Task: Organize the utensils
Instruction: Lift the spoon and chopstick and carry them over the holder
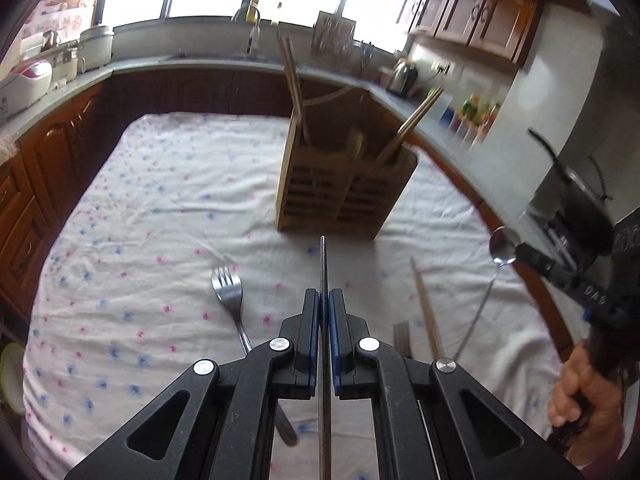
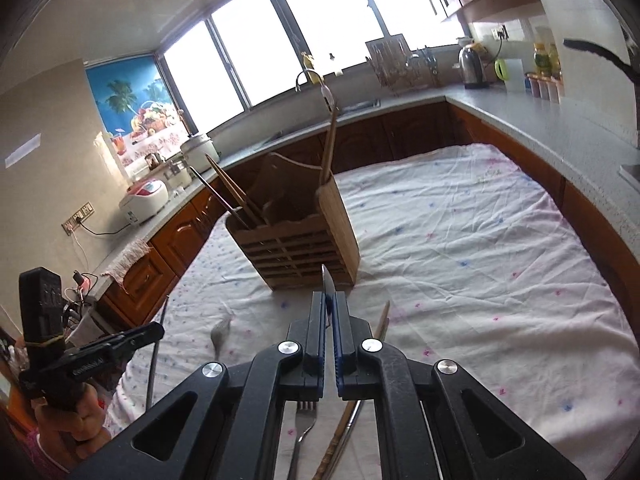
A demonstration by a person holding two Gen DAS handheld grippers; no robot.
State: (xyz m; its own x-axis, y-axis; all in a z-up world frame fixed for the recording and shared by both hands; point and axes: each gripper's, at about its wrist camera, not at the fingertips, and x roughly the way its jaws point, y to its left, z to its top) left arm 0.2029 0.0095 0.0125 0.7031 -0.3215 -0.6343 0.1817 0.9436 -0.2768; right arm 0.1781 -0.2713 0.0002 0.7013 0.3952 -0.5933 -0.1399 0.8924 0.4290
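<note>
We note the left claw (image 1: 324, 300) clamped on a thin metal rod (image 1: 323, 264) and the right claw (image 2: 329, 304) clamped on a spoon (image 2: 329, 284), both low-centre below the wooden holder (image 1: 344, 188); risk: thin handles may pivot and miss the slots.

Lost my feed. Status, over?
Left gripper shut on metal chopstick. Right gripper shut on spoon. Wooden holder ahead, path open. Fork on cloth.
</note>
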